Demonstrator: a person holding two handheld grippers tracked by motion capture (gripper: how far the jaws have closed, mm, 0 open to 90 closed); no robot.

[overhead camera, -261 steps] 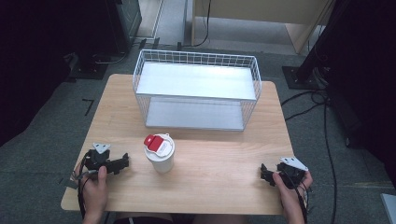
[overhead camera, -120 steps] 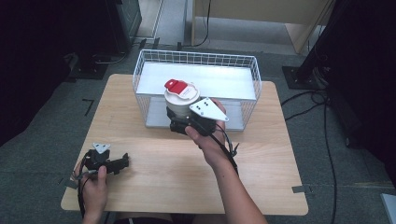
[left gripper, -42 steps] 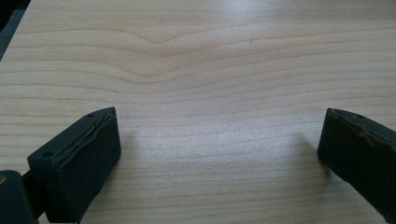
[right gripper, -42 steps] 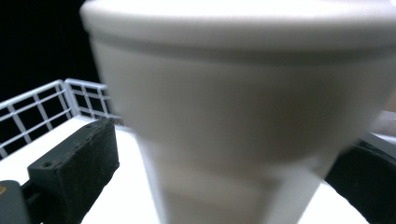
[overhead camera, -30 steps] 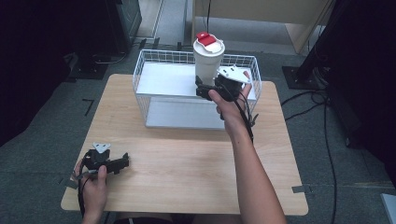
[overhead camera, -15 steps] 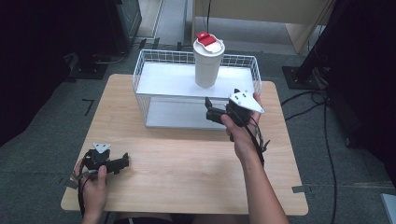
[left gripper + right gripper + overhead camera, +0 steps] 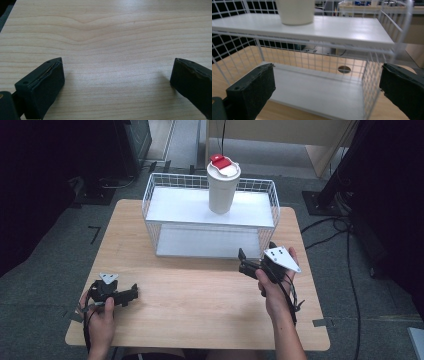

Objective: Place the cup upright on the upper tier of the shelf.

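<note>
While the left gripper (image 7: 131,294) lies idle at the near left corner of the table (image 7: 200,320), jaws spread wide over bare wood and holding nothing, the action is all on the other side. The right gripper (image 7: 244,264) has let go of the cup and drawn back toward the person; a moment ago it was up at the rack with the cup in its grip, and now it hovers over the table just in front of the rack's lower shelf, jaws apart and empty. In the right gripper view the rack's two shelves sit between its open jaws. Beyond it, the wire rack (image 7: 150,195) stands at the far side of the table, and the white cup with the red lid (image 7: 222,182) stands upright on the top shelf, free of either gripper. To my eye the placing looks done: the cup rests steady, and the hand seems headed back to rest.
</note>
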